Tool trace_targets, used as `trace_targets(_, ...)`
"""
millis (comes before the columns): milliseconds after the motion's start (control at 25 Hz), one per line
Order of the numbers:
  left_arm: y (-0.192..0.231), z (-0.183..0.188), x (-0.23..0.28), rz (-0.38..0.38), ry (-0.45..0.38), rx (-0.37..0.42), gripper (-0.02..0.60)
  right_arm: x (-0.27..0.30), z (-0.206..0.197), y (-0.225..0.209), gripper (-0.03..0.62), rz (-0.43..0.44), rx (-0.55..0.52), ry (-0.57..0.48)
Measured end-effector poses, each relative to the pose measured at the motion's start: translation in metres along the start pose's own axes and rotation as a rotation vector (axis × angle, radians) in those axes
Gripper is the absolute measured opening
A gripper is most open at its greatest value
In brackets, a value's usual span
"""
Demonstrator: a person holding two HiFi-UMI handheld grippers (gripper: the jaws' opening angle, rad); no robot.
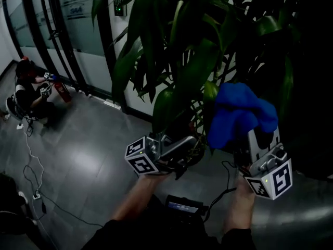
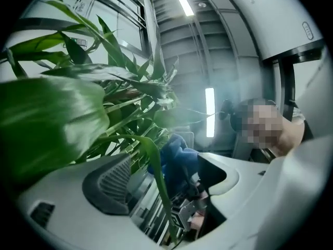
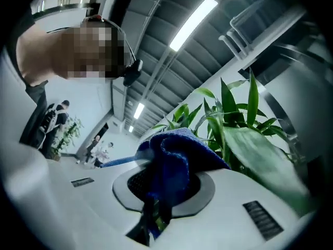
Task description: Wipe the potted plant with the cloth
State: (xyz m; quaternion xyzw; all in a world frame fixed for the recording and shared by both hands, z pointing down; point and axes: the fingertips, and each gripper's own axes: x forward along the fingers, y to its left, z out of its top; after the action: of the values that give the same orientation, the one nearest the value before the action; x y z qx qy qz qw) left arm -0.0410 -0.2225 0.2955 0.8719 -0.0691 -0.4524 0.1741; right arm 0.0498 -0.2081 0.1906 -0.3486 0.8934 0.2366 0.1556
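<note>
The potted plant (image 1: 182,51) fills the upper middle of the head view with broad dark green leaves; its pot is hidden. My right gripper (image 1: 251,135) stands below its right side, shut on a bunched blue cloth (image 1: 237,113) that sits against the lower leaves. In the right gripper view the cloth (image 3: 169,158) is pinched between the jaws, with leaves (image 3: 260,155) just behind it. My left gripper (image 1: 188,149) reaches under the foliage from the left. Its jaws stand open (image 2: 164,180), with a narrow drooping leaf (image 2: 155,171) hanging between them, untouched by the pads (image 2: 109,184). The cloth (image 2: 179,158) shows beyond.
A glass wall with dark frames (image 1: 62,30) runs along the back left. A person crouches on the grey floor (image 1: 78,155) at far left beside a red object (image 1: 62,91). Cables (image 1: 31,160) trail over the floor. A wall panel with a green light (image 1: 119,5) hangs behind the plant.
</note>
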Motion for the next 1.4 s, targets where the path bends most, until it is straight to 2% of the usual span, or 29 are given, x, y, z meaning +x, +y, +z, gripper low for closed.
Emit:
trace_targets(160,-0.004,-0.009,0.015,-0.041,0.009,-0.009,0.405,0.025,0.008,-0.006,0.071,0.015,-0.095,0.028)
trace_targets(320,0.007,-0.003,0.027,-0.050,-0.021,-0.046,0.408,0.069,-0.012,-0.003,0.072,0.099,-0.081,0.066)
trace_targets(440,-0.005,0.005,0.033,-0.072,-0.040,-0.043,0.408,0.080,-0.031,0.008,0.072,0.158,-0.099,0.155)
trace_targets(560,-0.017,0.002,0.042,-0.101,-0.045,-0.030,0.408,0.072,-0.053,0.011,0.072,0.198,-0.098,0.239)
trace_targets(800,-0.019,-0.002,0.050,-0.114,-0.055,0.003,0.408,0.052,-0.073,0.018,0.072,0.272,-0.023,0.280)
trace_targets(1000,-0.020,-0.006,0.054,-0.124,-0.069,0.009,0.408,0.032,-0.079,0.019,0.072,0.294,-0.004,0.283)
trace_targets(1280,-0.014,-0.016,0.051,-0.076,-0.026,0.060,0.408,0.002,-0.093,0.036,0.072,0.353,-0.149,0.383)
trace_targets(1400,-0.013,-0.016,0.050,-0.067,-0.018,0.074,0.408,-0.010,-0.101,0.044,0.072,0.380,-0.163,0.427)
